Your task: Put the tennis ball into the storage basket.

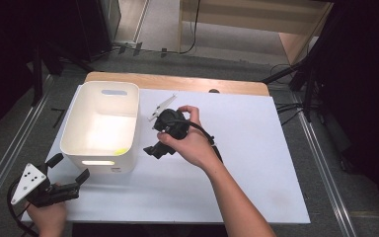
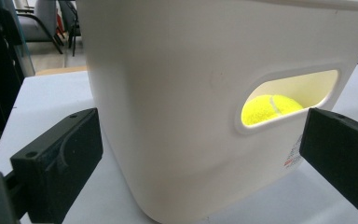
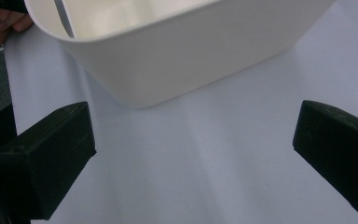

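In the high view a white sheet (image 1: 246, 163) covers a wooden table (image 1: 177, 81) on grey carpet, with dark stands at both sides; the white bin (image 1: 101, 127) sits at centre left, the left gripper (image 1: 69, 174) spread wide at lower left, the right gripper (image 1: 154, 148) just right of the bin. The left gripper view, jaws wide apart with nothing between them, faces the bin's wall (image 2: 177, 93), where a yellow tennis ball (image 2: 270, 108) shows through the handle slot at centre right, chairs in the upper left. The right gripper view has its jaws wide over bare sheet (image 3: 205, 163), the bin (image 3: 177, 51) across the top.

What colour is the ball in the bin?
Bright yellow ball, best seen through the white bin's handle slot in the left gripper view.
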Available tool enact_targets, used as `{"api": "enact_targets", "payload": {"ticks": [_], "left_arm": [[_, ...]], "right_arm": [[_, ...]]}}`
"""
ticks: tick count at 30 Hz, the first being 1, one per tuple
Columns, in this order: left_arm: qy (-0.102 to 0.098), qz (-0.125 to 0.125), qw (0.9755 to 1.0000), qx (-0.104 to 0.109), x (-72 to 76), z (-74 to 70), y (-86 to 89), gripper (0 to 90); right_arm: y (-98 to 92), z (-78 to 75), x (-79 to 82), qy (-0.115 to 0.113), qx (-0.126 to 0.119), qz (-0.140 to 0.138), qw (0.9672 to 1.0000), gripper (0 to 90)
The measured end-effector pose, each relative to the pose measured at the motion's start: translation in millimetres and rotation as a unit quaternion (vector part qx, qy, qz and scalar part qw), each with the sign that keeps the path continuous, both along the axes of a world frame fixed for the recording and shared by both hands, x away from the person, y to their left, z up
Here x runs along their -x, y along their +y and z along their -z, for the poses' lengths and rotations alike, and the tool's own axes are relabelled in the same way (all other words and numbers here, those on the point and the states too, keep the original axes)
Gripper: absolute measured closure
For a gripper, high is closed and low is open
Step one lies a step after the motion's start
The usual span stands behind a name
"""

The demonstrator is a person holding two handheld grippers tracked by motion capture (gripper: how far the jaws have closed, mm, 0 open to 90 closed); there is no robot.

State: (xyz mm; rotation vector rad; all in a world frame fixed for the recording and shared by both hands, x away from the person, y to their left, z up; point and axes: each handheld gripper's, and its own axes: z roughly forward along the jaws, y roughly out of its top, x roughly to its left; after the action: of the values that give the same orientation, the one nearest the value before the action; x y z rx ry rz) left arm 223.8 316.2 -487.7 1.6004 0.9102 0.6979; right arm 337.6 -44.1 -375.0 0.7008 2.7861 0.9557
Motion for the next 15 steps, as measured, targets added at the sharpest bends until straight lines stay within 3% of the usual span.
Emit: {"api": "enact_targets", "payload": {"ticks": [15], "left_arm": [[0.001,-0.001,1.0,-0.001,-0.1,0.0,0.0,0.0]], "right_arm": [[-52.8,40.3,18.1,-0.003,-0.023,0.041,0.9989,0.0]]}}
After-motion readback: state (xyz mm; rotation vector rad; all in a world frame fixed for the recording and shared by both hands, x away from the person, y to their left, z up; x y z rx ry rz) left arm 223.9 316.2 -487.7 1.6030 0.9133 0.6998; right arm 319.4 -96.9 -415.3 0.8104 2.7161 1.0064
